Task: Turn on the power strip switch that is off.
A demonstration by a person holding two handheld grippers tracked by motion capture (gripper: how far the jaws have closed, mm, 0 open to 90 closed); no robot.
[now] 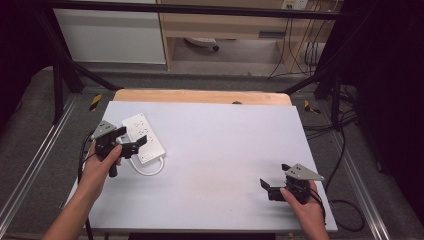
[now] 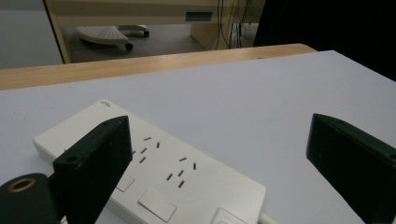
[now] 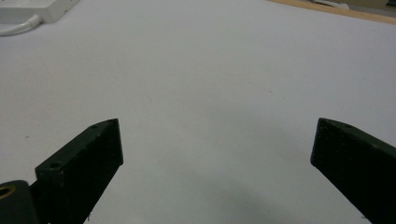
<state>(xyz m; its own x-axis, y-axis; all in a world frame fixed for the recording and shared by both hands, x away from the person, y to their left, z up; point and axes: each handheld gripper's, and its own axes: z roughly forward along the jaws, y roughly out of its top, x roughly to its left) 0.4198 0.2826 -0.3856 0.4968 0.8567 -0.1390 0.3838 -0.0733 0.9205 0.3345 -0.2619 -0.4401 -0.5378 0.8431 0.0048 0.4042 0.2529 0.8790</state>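
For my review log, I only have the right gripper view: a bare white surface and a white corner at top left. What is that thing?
Observer: A white power strip, lying flat on the far left part of the table.
Operator: Is the left tool on it?
Observer: The left tool is at its near end, jaws open, nothing clamped.
Operator: Which face is up?
Observer: Its socket holes face up.

power strip (image 2: 154, 182) near end cut by frame bottom, one corner behind left jaw, cord (image 3: 18, 27) cropped at edge
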